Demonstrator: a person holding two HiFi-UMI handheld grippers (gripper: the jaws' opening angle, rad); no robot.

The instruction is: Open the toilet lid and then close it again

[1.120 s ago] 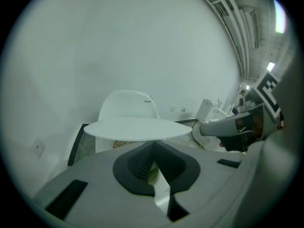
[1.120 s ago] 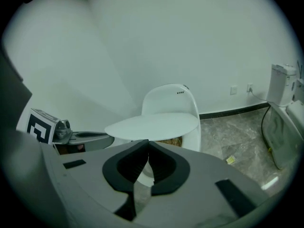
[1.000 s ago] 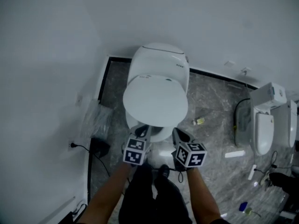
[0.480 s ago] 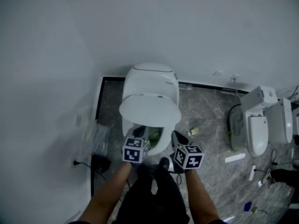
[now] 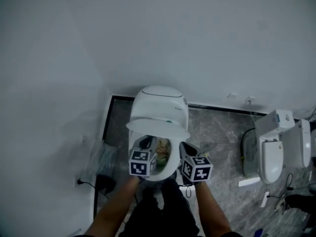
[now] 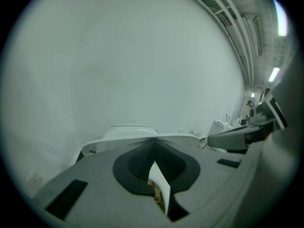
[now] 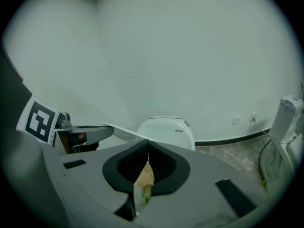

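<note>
My left claw (image 5: 146, 142) and right claw (image 5: 184, 147) are both closed, tips under the part-raised lid's (image 5: 157, 128) front edge.

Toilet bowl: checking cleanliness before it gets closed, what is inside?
Greenish-brown stuff shows in the bowl's open front. The half-raised lid covers the rear, so that part cannot be seen.

Place: you are working in a test hall or lab mock-up, not a home bathroom.
Fixtures: a white toilet (image 5: 159, 105) is standing against a bare wall (image 5: 173, 43), and more toilets (image 5: 273, 157) are sitting unboxed-in just to your right.
Floor: the grey marbled floor (image 5: 217, 127) is carrying a loose power cable (image 5: 85, 184).
Ceiling: strip lights (image 6: 274, 73) are glowing under an open industrial ceiling (image 6: 237, 23).
</note>
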